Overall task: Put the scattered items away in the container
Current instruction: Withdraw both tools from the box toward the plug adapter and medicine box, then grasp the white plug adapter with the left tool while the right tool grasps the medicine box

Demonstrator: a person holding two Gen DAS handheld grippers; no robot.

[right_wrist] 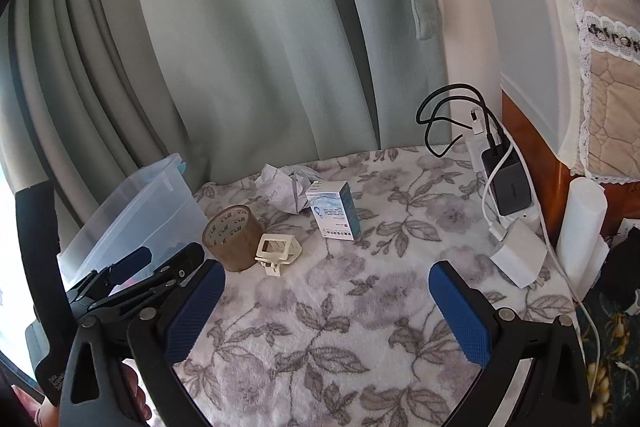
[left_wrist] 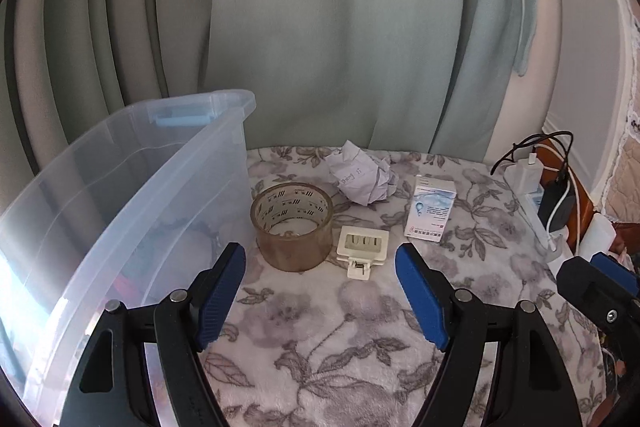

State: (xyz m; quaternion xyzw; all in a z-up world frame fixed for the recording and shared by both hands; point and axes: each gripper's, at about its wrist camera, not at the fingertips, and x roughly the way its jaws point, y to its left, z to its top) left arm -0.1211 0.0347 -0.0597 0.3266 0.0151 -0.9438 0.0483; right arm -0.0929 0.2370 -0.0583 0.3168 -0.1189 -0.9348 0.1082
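A clear plastic container [left_wrist: 120, 187] stands at the left of the floral cloth; it also shows in the right wrist view [right_wrist: 132, 211]. A brown tape roll [left_wrist: 292, 227] [right_wrist: 232, 237] lies beside it. A cream clip [left_wrist: 362, 247] [right_wrist: 276, 253], a crumpled paper [left_wrist: 362, 177] [right_wrist: 286, 187] and a small white-blue box [left_wrist: 430, 207] [right_wrist: 334, 211] lie to the right of the roll. My left gripper [left_wrist: 320, 291] is open and empty, just short of the roll and clip. My right gripper [right_wrist: 326, 311] is open and empty, nearer than the items.
A power strip with chargers and cables [right_wrist: 504, 183] [left_wrist: 536, 187] lies along the right edge. A white charger block [right_wrist: 518, 253] and a white cylinder [right_wrist: 580, 223] stand there too. Curtains [left_wrist: 320, 27] hang behind the table. Some items lie in the container.
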